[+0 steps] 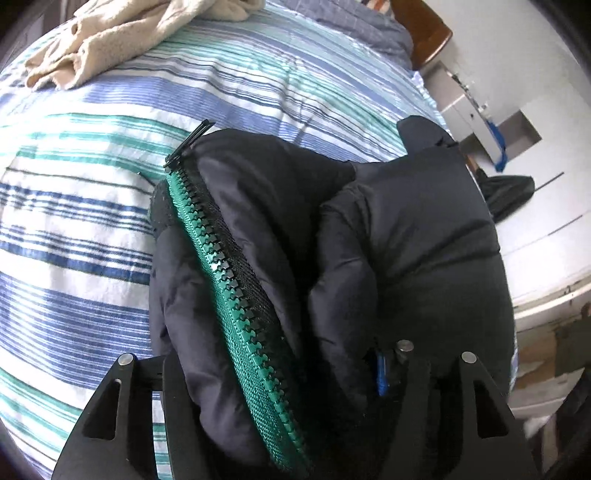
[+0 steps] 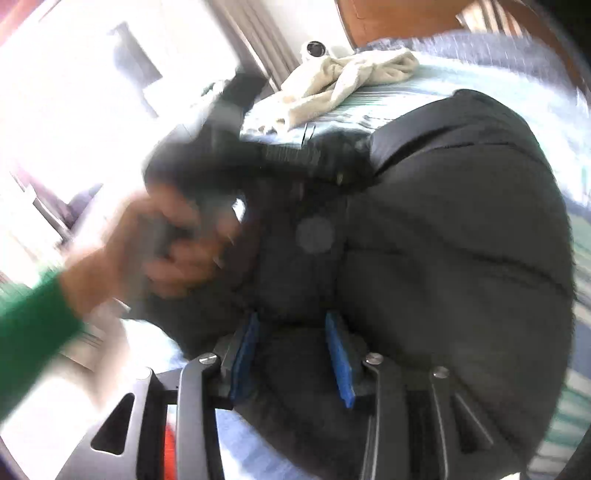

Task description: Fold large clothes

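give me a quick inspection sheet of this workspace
surface: bed with striped blue, teal and white duvet.
job's things: black puffer jacket with green zipper, bunched and lifted above the bed.
clutter: crumpled cream fleece garment at the far end of the bed.
grippers: left hand-held gripper shut on the jacket; right hand-held gripper clamps a fold of jacket between blue pads.
cables: nothing seen.
surroundings: wooden headboard, white furniture, pale floor.

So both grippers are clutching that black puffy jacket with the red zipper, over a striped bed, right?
Nearly. The zipper is green, not red; the left wrist view shows it clearly. The rest holds: the left gripper and right gripper both grip the black puffy jacket over the striped bed.
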`<state>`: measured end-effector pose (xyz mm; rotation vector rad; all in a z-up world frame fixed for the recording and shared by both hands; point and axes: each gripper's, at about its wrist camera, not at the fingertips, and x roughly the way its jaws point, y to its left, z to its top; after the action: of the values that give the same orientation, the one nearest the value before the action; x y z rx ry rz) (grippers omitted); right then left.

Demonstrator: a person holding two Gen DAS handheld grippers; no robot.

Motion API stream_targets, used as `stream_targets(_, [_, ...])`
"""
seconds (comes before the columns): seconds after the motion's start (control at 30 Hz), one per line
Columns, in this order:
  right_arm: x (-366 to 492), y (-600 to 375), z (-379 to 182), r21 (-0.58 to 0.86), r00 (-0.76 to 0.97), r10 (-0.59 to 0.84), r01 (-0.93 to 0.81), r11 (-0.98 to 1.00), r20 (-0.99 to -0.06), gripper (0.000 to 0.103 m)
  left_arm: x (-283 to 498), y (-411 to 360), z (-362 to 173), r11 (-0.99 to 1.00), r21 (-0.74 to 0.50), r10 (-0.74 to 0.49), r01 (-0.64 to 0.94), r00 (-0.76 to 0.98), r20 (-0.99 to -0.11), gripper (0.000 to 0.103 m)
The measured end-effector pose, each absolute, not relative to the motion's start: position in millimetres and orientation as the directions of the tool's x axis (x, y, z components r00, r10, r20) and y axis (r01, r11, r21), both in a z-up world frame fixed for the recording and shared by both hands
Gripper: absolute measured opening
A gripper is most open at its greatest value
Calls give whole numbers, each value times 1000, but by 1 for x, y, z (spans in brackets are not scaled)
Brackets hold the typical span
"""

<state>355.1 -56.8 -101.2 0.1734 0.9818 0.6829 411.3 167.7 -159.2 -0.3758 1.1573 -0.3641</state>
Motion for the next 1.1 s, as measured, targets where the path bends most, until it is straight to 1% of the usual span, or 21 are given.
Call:
stream_targets(0.1, [396, -74, -64, 422, 428, 570, -395, 816, -701, 38, 410, 170, -165, 867, -493, -482, 68, 358, -800, 61])
stream_targets(0.2, [462, -70, -52, 401, 412, 537, -374, 836, -737, 38, 413, 169, -164, 879, -471, -463, 69, 355, -812, 62])
stream_targets(0.23, [465, -68, -56, 392, 406, 523, -365, 844, -749, 38, 414, 168, -163, 886, -458, -453, 73, 354, -818, 63])
stream_targets(0.3, [501, -62, -75, 338, 421, 450, -316, 887, -787, 39, 417, 164, -163, 892, -446, -442, 73, 351, -826, 63])
stream_targets(0.33, [503, -65, -93, 358, 406, 447, -279, 891, -797, 39, 420, 164, -165, 892, -446, -441, 71, 350, -826, 63])
stream_targets(0.37, [514, -67, -122, 420, 362, 471, -214, 882, -804, 37, 421, 163, -166, 896, -440, -433, 64, 350, -831, 63])
stream_targets(0.4, [523, -65, -143, 430, 355, 467, -182, 884, -810, 33, 423, 163, -169, 902, -429, -420, 57, 353, -836, 63])
stream_targets(0.43, [523, -65, -155, 397, 368, 431, -168, 902, -824, 28, 426, 162, -171, 899, -434, -423, 53, 353, -835, 63])
stream_targets(0.47, [522, -67, -162, 378, 380, 411, -162, 911, -828, 24, 428, 163, -175, 895, -445, -431, 43, 350, -832, 63])
stream_targets(0.53, [520, -67, -170, 367, 376, 399, -157, 917, -836, 23, 431, 162, -179, 891, -452, -436, 37, 345, -831, 63])
stream_targets(0.63, [527, -72, -172, 400, 362, 421, -136, 907, -832, 21, 436, 158, -182, 900, -434, -420, 38, 339, -842, 64])
stream_targets(0.73, [531, -71, -175, 392, 382, 421, -156, 907, -823, 22, 436, 157, -182, 904, -424, -415, 48, 337, -845, 65])
stream_targets(0.77, [525, -71, -171, 397, 391, 433, -175, 901, -812, 24, 436, 157, -182, 904, -425, -417, 53, 338, -844, 66])
stream_targets(0.83, [509, -72, -159, 412, 390, 460, -205, 888, -798, 24, 435, 156, -181, 905, -422, -416, 62, 342, -843, 66])
stream_targets(0.93, [450, -85, -127, 427, 419, 523, -307, 851, -742, 24, 434, 155, -181, 903, -424, -418, 61, 345, -840, 66])
stream_targets(1.0, [393, -100, -116, 497, 369, 626, -390, 775, -687, 25, 434, 156, -181, 902, -428, -420, 58, 345, -839, 66])
stream_targets(1.03, [371, -107, -114, 500, 361, 636, -404, 766, -682, 25, 434, 156, -181, 901, -430, -423, 58, 345, -838, 66])
stream_targets(1.1, [317, -127, -109, 445, 417, 604, -422, 790, -679, 25, 435, 157, -182, 899, -434, -428, 62, 345, -835, 67])
